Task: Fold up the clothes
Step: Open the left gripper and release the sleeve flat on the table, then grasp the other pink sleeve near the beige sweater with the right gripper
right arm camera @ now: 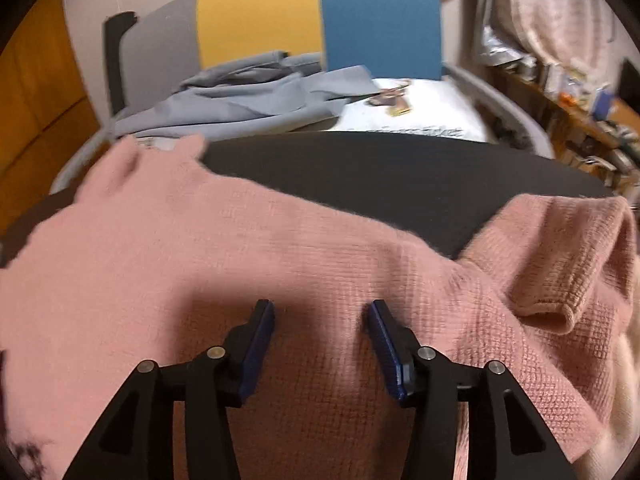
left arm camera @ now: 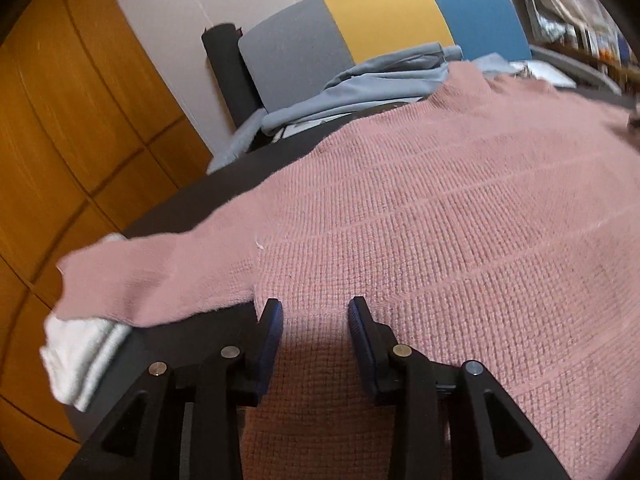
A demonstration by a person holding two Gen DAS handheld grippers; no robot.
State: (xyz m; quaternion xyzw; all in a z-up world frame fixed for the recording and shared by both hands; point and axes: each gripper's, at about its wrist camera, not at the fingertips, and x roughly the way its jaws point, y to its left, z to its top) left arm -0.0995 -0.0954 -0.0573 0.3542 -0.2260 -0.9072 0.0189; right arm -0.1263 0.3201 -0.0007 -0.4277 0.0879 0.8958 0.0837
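Lying flat, pink knit sweater (left arm camera: pixel 420 220) shows no legible label.

Sweater (left arm camera: pixel 440 220): dusty pink, waffle-knit grid with faint horizontal ridges; towel (left arm camera: pixel 76 356): white; table surface (right arm camera: pixel 400 176): charcoal black. Panel (left arm camera: pixel 384 16) behind: three vertical blocks of grey, mustard yellow and blue; crumpled garment (right arm camera: pixel 240 100) before it: pale blue-grey. Gripper frames black with dark blue pads (left arm camera: pixel 270 344); cabinet (left arm camera: pixel 60 120): orange-brown wood grain.
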